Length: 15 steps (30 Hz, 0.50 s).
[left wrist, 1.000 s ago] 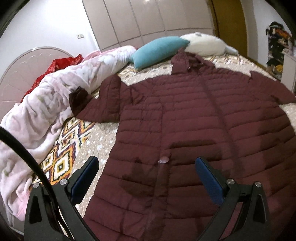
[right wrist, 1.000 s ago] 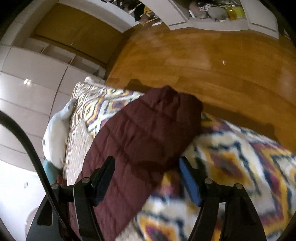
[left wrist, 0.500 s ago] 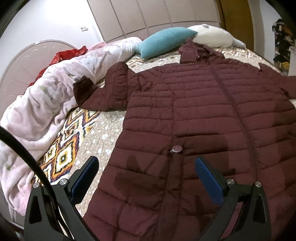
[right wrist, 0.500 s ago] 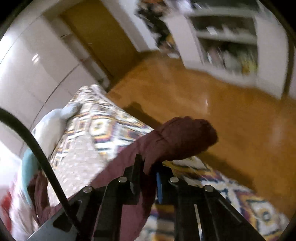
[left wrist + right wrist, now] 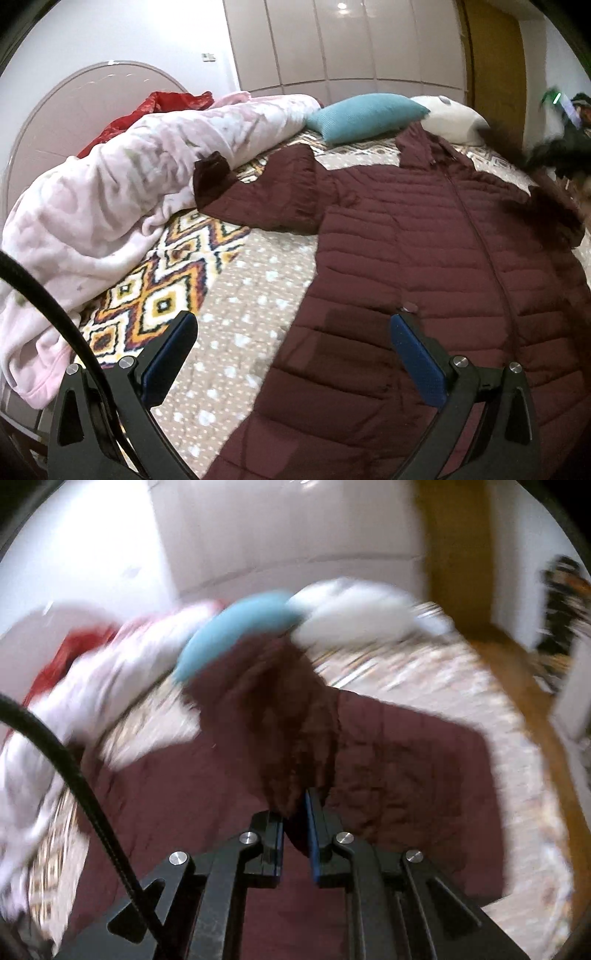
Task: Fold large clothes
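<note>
— Where is the coat?

— The maroon quilted coat (image 5: 436,258) lies front-up, spread across the patterned bedspread (image 5: 240,295), collar toward the pillows. Its zipper line runs down the middle. One sleeve (image 5: 266,199) stretches out toward the pink blanket (image 5: 110,206), its cuff touching the blanket's edge. The other sleeve (image 5: 291,716) is off the bed, in my right gripper.

— So the right one is clamped?

— Yes. My right gripper (image 5: 295,834) has its jaws pinched tight on that sleeve; the maroon fabric bunches up out of the narrow slot between the blue pads and hangs forward over the body of the coat. That view is smeared with motion blur, so I can't make out the cuff.

— And your left?

— My left gripper (image 5: 291,350) hangs above the lower part of the coat with its jaws wide apart and nothing between them. One pad sits over the bare bedspread, the other over the coat's front, just beside a small round snap (image 5: 409,306).

— What else is on the bed?

— A teal cushion (image 5: 365,120) and a white pillow (image 5: 448,120) side by side at the far end, just beyond the collar. Something red (image 5: 147,110) lies behind the pink blanket, against the rounded headboard (image 5: 74,103).
</note>
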Available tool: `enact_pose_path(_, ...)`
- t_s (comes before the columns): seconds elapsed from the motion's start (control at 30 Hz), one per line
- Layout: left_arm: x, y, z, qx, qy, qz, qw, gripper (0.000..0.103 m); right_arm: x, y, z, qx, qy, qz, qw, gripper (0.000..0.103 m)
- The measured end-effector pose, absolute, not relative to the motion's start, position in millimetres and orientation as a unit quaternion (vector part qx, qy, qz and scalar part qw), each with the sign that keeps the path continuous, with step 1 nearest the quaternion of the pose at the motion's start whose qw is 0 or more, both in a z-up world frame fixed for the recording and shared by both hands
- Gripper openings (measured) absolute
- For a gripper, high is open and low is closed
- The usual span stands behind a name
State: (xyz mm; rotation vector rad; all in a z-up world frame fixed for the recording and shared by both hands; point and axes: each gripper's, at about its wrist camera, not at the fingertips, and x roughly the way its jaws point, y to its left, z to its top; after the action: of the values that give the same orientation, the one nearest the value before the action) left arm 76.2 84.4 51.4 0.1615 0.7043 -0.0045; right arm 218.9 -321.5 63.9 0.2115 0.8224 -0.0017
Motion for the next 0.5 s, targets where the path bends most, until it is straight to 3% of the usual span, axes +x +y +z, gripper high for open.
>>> enact_pose_path(0.17, 84.1, 85.5, 65.3, 0.078, 0.332, -0.01, 0.94, 0.103, 237.6, -242.7, -19.2, 0.079, 0.498, 0.065, 0.861, 0.019)
enact_pose_path(0.27, 95.9, 72.6, 73.9, 0.084, 0.321, -0.034, 0.943, 0.103, 233.9, -239.1, -28.6, 0.072, 0.502, 0.065, 0.859, 0.037)
enact_pose_path(0.33, 106.8, 59.6, 75.5, 0.087, 0.319, -0.048, 0.942, 0.103, 219.4, -249.6, -17.6, 0.096, 0.49, 0.071, 0.864, 0.063)
enact_pose_path(0.5, 159.8, 12.6, 65.7, 0.059, 0.361, -0.11, 0.924, 0.103, 180.8, -276.8, 7.5, 0.151, 0.454, 0.07, 0.875, 0.066)
